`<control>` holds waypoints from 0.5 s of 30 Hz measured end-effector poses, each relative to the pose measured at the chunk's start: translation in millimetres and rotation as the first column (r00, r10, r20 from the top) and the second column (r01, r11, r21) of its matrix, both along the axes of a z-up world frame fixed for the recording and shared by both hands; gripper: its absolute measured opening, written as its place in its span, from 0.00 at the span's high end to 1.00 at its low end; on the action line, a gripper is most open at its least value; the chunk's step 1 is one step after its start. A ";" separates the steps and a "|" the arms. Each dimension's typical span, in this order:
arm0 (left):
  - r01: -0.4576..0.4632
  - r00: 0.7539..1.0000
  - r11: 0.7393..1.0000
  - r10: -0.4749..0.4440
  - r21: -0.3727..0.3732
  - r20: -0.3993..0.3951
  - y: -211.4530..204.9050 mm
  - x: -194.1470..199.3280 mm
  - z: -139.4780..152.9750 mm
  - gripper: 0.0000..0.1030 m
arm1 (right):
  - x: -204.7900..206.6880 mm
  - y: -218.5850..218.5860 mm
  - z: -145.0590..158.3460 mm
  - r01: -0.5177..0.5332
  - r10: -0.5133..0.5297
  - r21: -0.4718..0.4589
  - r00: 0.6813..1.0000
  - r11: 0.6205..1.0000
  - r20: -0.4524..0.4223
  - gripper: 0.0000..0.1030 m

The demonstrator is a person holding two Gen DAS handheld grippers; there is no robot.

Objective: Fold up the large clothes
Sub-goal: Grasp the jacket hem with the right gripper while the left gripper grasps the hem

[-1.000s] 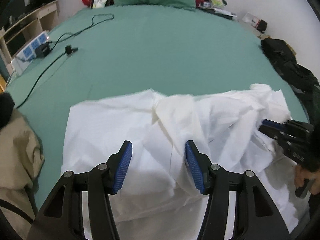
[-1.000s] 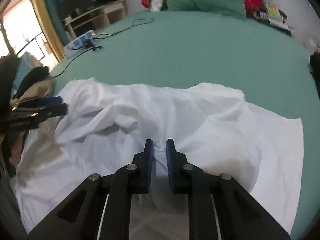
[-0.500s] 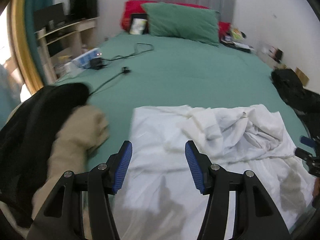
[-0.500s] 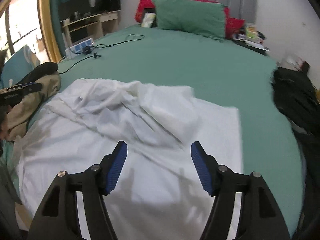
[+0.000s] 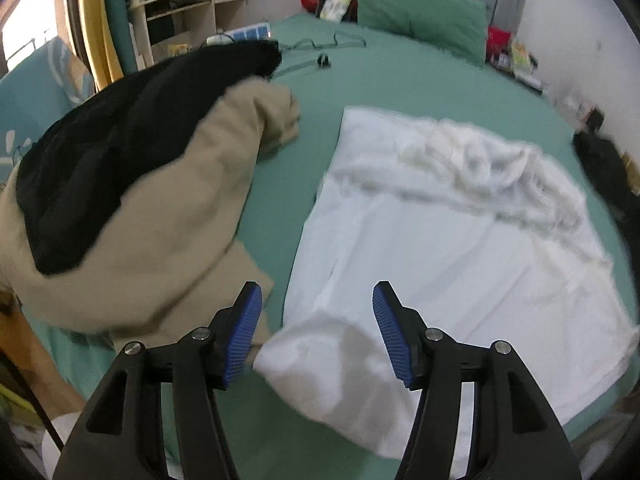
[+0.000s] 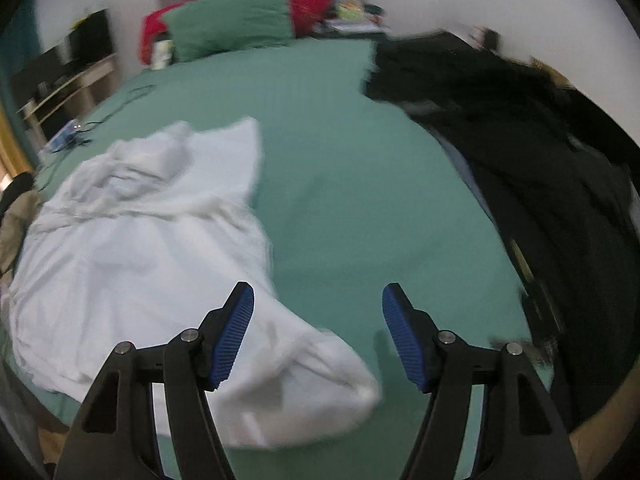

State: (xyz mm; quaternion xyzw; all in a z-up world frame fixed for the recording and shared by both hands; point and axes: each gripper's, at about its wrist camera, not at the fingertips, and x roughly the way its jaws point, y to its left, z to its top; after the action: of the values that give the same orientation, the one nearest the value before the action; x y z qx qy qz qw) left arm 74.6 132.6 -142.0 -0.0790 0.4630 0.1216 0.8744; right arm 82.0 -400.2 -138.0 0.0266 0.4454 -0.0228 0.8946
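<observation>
A large white garment [image 5: 460, 248] lies spread on the green bed, its far part bunched and crumpled. A near corner [image 5: 336, 364] sticks out toward me. My left gripper [image 5: 318, 334] is open and empty, its jaws wide apart above that near left corner. In the right wrist view the same white garment [image 6: 132, 252] lies left of centre. My right gripper [image 6: 318, 336] is open and empty above the garment's near right corner [image 6: 320, 384] and the bare green sheet.
A beige and black clothes pile [image 5: 132, 184] lies left of the garment. Dark clothes [image 6: 520, 152] are heaped along the bed's right side. A green pillow [image 5: 420, 8], a cable and power strip [image 5: 252, 34] lie at the far end. Shelves stand at the left.
The right gripper was shut on the white cloth and has opened and let go. Both grippers have drawn back and swung outward, to the garment's near left and right corners.
</observation>
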 end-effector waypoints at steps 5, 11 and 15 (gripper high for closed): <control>-0.027 0.995 0.999 0.030 0.037 -0.092 -0.1 -3.1 -30.1 0.40 | -15.4 -32.9 -16.3 0.105 -0.103 0.079 0.994 0.991 -0.037 0.35; -0.006 0.994 0.996 0.016 0.090 -0.105 -10.0 -9.6 -34.9 0.40 | -11.0 -40.5 -39.7 0.112 -0.096 0.157 0.989 0.981 -0.109 0.35; -0.010 0.993 0.996 0.020 0.085 -0.121 -10.0 -10.2 -34.4 0.41 | -13.5 -34.4 -44.2 0.089 -0.072 0.182 0.992 0.979 -0.099 0.53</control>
State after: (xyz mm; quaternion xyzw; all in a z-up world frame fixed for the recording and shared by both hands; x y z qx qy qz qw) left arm 64.3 122.6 -176.4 -0.0380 0.5092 0.1521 0.8463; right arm 68.5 -434.6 -182.2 0.1270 0.4848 -0.0184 0.8651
